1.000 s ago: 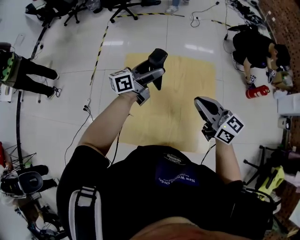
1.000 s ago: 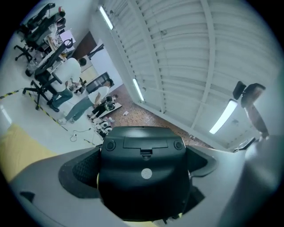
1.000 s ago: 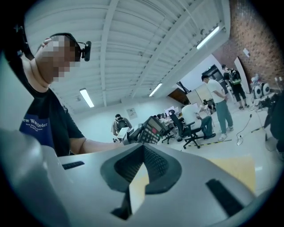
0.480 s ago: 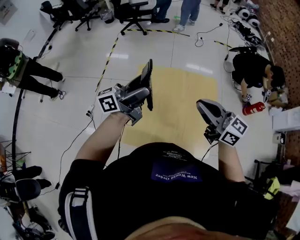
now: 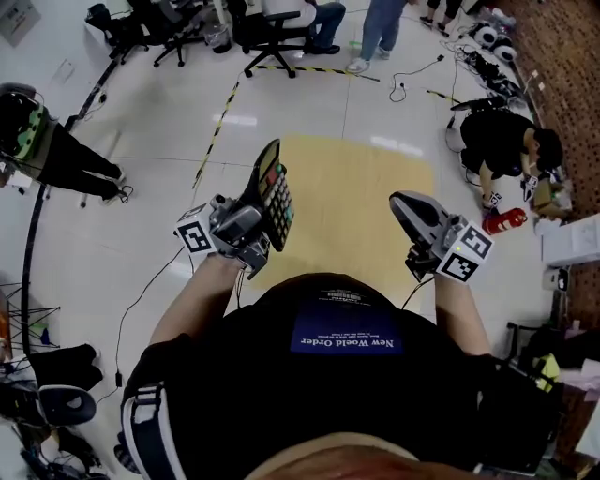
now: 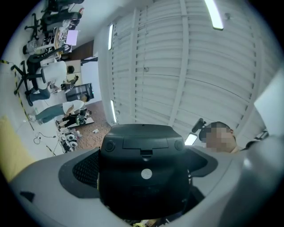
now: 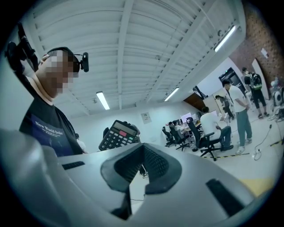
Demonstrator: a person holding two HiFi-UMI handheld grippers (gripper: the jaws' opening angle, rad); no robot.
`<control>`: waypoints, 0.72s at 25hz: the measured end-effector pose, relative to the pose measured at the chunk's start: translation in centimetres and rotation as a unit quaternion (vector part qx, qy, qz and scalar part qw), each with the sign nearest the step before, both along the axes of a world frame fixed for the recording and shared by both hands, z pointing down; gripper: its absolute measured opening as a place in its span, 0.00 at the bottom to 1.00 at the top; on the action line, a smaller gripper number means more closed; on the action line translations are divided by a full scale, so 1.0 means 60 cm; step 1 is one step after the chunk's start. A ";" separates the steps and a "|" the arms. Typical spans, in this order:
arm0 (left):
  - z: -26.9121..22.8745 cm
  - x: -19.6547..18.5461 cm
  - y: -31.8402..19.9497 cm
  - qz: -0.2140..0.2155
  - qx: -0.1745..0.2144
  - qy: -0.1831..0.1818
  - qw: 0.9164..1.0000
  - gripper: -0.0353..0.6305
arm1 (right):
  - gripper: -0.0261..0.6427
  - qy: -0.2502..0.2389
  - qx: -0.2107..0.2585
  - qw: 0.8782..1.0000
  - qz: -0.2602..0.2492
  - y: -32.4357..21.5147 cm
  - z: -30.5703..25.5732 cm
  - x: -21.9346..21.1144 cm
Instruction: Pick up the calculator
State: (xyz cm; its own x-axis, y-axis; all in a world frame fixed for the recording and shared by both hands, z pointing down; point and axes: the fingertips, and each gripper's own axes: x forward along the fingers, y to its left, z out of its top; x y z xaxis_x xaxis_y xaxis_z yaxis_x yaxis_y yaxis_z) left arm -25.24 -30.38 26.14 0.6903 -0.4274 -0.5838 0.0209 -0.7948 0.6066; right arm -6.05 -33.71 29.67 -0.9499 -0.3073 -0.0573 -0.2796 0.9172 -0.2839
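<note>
Calculator [image 5: 272,194] sits pinched in the left tool [image 5: 262,217], held up in the air in front of the person's chest, well above the floor [image 5: 112,253]. In the head view it stands nearly on edge. Its lower end is between the jaws, its display end points up and away from the person, and its key face with coloured buttons is turned toward the right. The left gripper view shows the other face: the black back of the calculator, with a battery cover and a small round sticker, fills the gap between the two grey jaws, which close on it from either side. The marker cube [image 5: 195,235] sits at this tool's near end. The right tool [image 5: 405,204] hovers at about the same height, well apart from the calculator and to its right, over the edge of a yellow mat [image 5: 356,187] on the floor. Its jaws are pressed together, pad against pad, as the right gripper view shows. In that view the calculator appears beyond them to the left, with keys and display facing the camera, not touching this tool. Office chairs [image 5: 272,28] stand at the far side of the floor beyond the mat, and a person in black [image 5: 502,141] crouches near the right edge of the head view.
</note>
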 end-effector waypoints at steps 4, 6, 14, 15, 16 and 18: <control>-0.001 -0.009 0.017 0.001 0.010 0.010 1.000 0.94 | 0.02 0.007 -0.004 1.000 0.016 -0.016 0.011 0.006; -0.002 -0.010 0.018 0.002 0.014 0.015 1.000 0.94 | 0.02 0.007 -0.007 1.000 0.024 -0.025 0.015 0.012; 0.006 -0.006 0.014 0.018 0.009 0.028 0.999 0.94 | 0.02 0.020 -0.012 0.998 0.055 -0.036 0.028 0.022; 0.005 -0.006 0.014 0.019 0.009 0.028 0.999 0.94 | 0.02 0.023 -0.010 0.998 0.056 -0.035 0.028 0.022; 0.005 -0.006 0.014 0.020 0.010 0.028 0.999 0.94 | 0.02 0.023 -0.009 0.998 0.055 -0.034 0.028 0.021; 0.004 -0.006 0.014 0.022 0.011 0.025 0.999 0.94 | 0.01 0.019 -0.011 0.998 0.053 -0.031 0.027 0.021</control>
State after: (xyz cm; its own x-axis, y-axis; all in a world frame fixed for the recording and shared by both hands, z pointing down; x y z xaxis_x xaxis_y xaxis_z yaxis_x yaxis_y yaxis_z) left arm -25.59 -29.52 26.38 0.6774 -0.3843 -0.6273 0.0865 -0.8052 0.5867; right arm -4.80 -35.59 31.29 -0.9131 -0.4074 -0.0140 -0.3861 0.8753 -0.2910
